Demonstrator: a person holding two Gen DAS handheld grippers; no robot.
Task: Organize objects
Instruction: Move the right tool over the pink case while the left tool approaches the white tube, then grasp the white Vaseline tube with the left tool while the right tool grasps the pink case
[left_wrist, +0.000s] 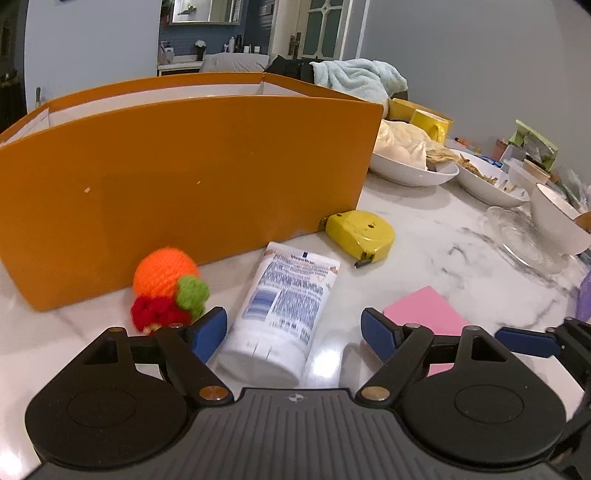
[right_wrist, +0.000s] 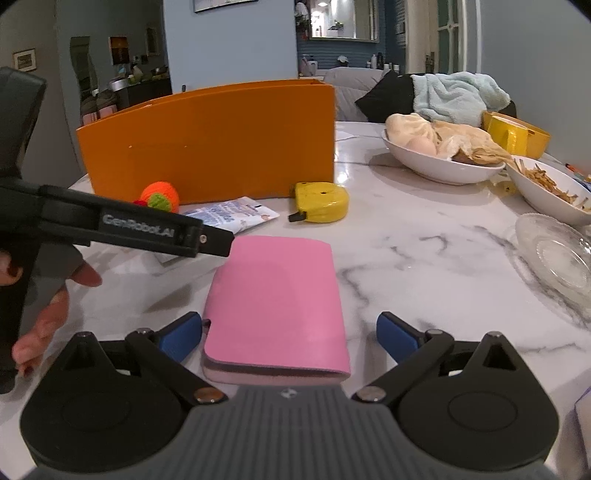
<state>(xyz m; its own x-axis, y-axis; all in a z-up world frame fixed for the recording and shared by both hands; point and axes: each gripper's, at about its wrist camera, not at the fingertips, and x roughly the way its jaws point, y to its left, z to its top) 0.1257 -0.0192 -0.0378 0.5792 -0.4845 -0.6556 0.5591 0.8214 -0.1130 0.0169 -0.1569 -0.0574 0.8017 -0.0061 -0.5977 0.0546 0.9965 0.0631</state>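
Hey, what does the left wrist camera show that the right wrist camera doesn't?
Only the left wrist view shows the orange box's white inside and a white cup at the right edge. Only the right wrist view shows the person's hand holding the left claw, seen from the side. Both show the white tube, yarn toy, yellow tape measure and pink notebook.

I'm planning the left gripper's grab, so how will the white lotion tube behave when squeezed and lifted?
The white lotion tube looks like soft plastic, so it will probably dent between the left gripper's open jaws. Its glossy skin may slip. Lying flat with a crimped end, it seems unlikely to roll far.
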